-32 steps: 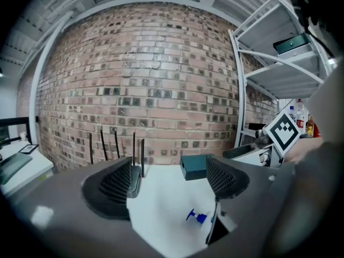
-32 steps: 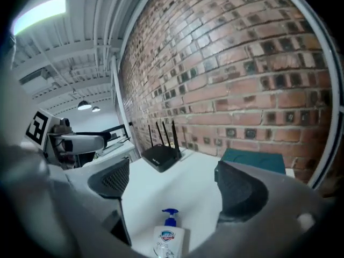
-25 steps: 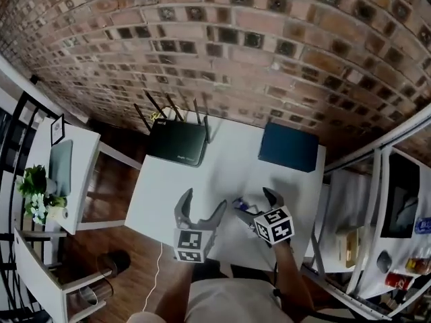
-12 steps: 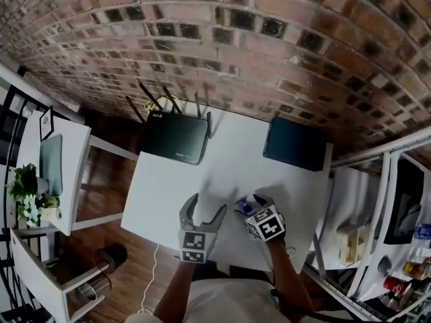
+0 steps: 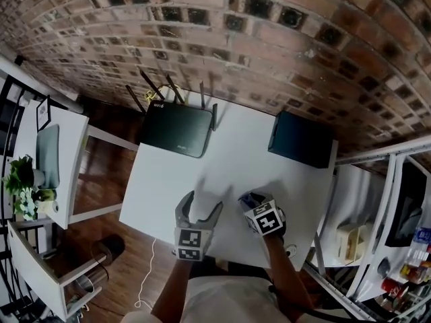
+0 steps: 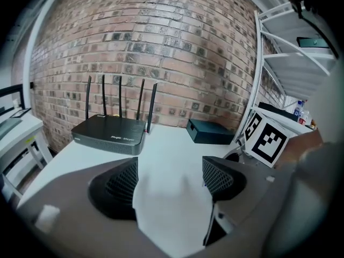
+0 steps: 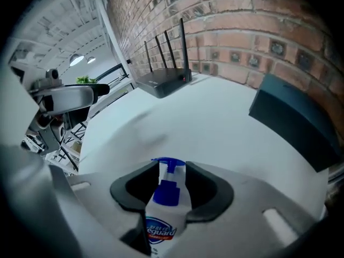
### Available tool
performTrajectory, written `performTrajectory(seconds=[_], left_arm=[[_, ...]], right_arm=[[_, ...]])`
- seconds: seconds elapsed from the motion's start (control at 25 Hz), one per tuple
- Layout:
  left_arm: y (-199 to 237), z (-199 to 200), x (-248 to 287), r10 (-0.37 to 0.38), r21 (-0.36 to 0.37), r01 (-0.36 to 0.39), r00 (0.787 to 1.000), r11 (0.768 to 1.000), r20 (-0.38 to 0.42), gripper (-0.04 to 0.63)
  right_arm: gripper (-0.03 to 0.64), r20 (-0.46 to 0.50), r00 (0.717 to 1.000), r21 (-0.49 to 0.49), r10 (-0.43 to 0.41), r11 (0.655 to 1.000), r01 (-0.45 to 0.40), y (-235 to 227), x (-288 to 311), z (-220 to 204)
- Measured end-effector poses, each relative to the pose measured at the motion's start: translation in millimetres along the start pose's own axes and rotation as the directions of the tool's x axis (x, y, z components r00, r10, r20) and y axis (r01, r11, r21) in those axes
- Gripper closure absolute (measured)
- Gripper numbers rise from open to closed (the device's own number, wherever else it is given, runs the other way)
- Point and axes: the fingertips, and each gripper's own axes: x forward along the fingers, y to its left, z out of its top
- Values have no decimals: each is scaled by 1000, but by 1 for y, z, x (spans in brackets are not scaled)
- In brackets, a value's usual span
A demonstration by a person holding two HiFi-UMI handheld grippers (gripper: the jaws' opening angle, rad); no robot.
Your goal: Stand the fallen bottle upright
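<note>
A white soap bottle with a blue pump top lies on the white table near its front edge. In the head view only a bit of the bottle shows past the right gripper. In the right gripper view the right gripper has its jaws closing, and the dark pads sit against both sides of the bottle's neck and shoulder. The left gripper hovers low to the bottle's left. Its jaws stand open over bare table with nothing between them.
A black router with several antennas stands at the table's back left, and a dark box at the back right. A brick wall rises behind them. White shelves stand to the right, a side table with a plant to the left.
Both grippers have sunk toward the table. The right gripper's jaws, wide before, have closed in around the bottle. The left gripper stays open.
</note>
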Motion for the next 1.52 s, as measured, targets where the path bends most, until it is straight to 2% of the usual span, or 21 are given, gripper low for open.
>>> performTrajectory(seconds=[0.24, 0.52, 0.92, 1.24, 1.4, 1.52], left_arm=[[-1, -7, -5, 2, -1, -2, 1000, 1000, -12, 202], [-2, -5, -8, 6, -3, -6, 1000, 1000, -4, 202], [-1, 20, -19, 8, 17, -8, 999, 1000, 49, 213], [-7, 41, -29, -9, 52, 4, 996, 999, 93, 213], [-12, 47, -35, -19, 65, 12, 994, 998, 107, 213], [-15, 49, -38, -27, 78, 18, 993, 997, 113, 213]], right_arm=[[474, -9, 1000, -38, 18, 999, -18, 10, 2, 4], [494, 25, 1000, -49, 9, 999, -8, 15, -5, 9], [505, 203, 977, -4, -61, 998, 63, 5, -34, 43], [522, 362, 925, 28, -116, 993, 114, -2, -68, 69], [525, 463, 873, 23, -156, 986, 164, -3, -89, 76], [525, 533, 822, 24, -199, 975, 220, -4, -102, 77]])
